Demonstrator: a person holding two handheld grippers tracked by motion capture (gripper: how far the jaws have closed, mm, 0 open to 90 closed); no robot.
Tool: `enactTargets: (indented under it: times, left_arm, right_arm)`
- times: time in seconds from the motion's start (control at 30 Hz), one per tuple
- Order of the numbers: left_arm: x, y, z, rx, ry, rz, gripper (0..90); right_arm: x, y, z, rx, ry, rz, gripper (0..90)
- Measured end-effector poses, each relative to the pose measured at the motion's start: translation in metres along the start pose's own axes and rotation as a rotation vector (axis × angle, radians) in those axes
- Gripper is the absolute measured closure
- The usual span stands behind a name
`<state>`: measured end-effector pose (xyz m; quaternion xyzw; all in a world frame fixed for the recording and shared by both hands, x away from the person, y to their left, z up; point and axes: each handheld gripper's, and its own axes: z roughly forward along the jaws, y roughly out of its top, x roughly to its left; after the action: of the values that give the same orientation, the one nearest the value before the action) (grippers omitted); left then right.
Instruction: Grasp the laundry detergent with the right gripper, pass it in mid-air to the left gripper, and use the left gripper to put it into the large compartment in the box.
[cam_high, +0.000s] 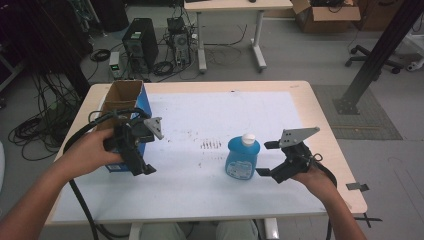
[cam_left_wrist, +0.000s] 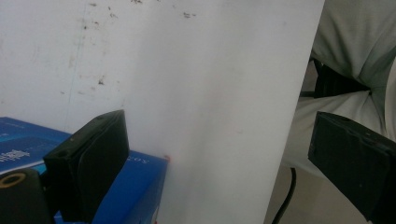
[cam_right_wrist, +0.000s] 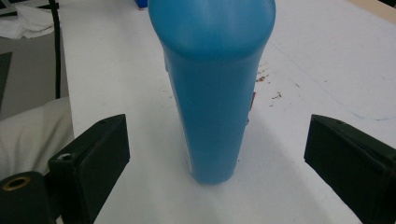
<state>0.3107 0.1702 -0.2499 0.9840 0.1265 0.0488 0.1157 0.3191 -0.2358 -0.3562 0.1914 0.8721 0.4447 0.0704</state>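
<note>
Here, at the table:
Left hand: the left hand comes in from the lower left, forearm angled up toward the table's left side, wrapped around the left gripper, cable looping up and behind it.
Left gripper: held over the near left part of the table, beside the box; its jaws point back toward the person. In the left gripper view the jaws stand wide apart with nothing between them; one jaw sits over the box's blue corner, the other hangs past the table edge over the person's light trousers.
Right hand: the right hand enters from the lower right, holding the right gripper level, jaws aimed left at the bottle.
Right gripper: jaws wide, empty, one on either side of the bottle's line but clear of it; no contact visible in the right gripper view.
Bottle: blue bottle with a white cap, upright on the white table sheet, right of centre, just beside the right gripper's tips.
Box: open-topped cardboard box with blue sides, at the table's left edge; contents cannot be made out.
</note>
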Motion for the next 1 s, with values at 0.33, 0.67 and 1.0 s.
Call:
enactTargets:
  times: [0.33,0.67,1.0]
  left_arm:
    - [0.001,0.001,0.000,-0.002,0.000,-0.003,5.8]
    - [0.001,0.002,0.001,-0.002,-0.001,-0.004,5.8]
    - [0.001,0.000,0.001,-0.003,0.000,-0.003,5.8]
  right_arm:
    - [-0.002,-0.008,0.003,-0.018,-0.007,0.013,6.4]
    - [-0.002,-0.012,0.015,-0.047,0.004,0.015,6.4]
    - [-0.002,-0.011,0.030,-0.064,0.012,0.002,6.4]
